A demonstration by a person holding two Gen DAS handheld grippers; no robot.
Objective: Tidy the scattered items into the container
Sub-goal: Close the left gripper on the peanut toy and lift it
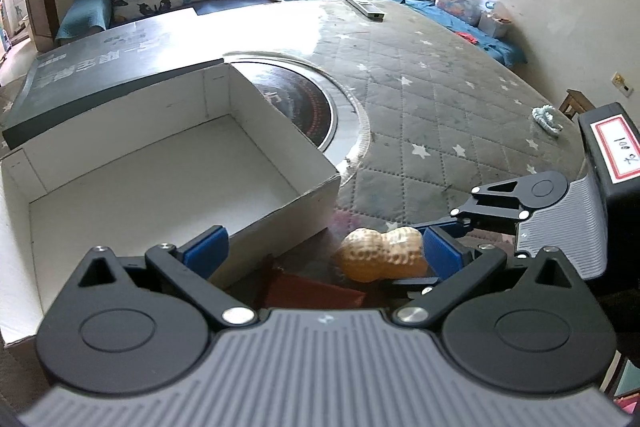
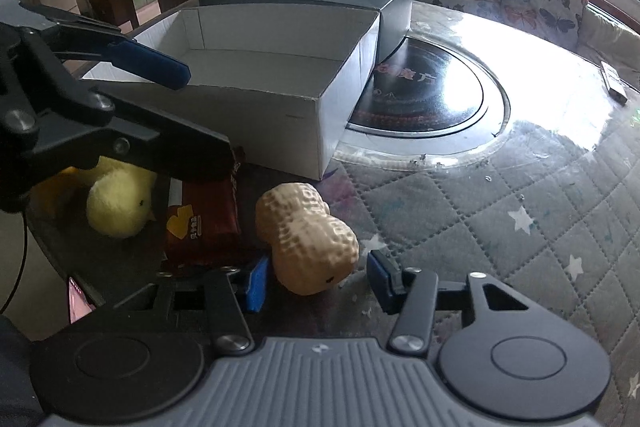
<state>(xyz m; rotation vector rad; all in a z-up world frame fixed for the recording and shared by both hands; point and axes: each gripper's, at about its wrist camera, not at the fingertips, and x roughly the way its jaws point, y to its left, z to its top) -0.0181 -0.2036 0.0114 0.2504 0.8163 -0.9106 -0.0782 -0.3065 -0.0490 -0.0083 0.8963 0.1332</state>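
Right tongs straddling a peanut-shaped toy that lies on the quilted surface, just in front of the near corner of the open white box. The blue left pad sits against or just beside the toy's lower lobe; the right pad stands a little apart from it, so the tongs are narrowed around the toy but not clamped on it.

Left tongs stand wide and empty, held above the near wall of the box.

Long axis of the toy: along the surface, running from the lobe between the pads up and leftward toward the box corner. The pads therefore bracket one end lobe, not the waist.

Risks, as judged: a grip on the rounded end lobe may squeeze the toy forward out of the pads; an uneven closure, one pad arriving first, may push it sideways into the red-brown snack packet just to its left, beyond which lies a yellow plush chick. A lift with the far lobe unsupported may let the toy swing and clip the box wall.
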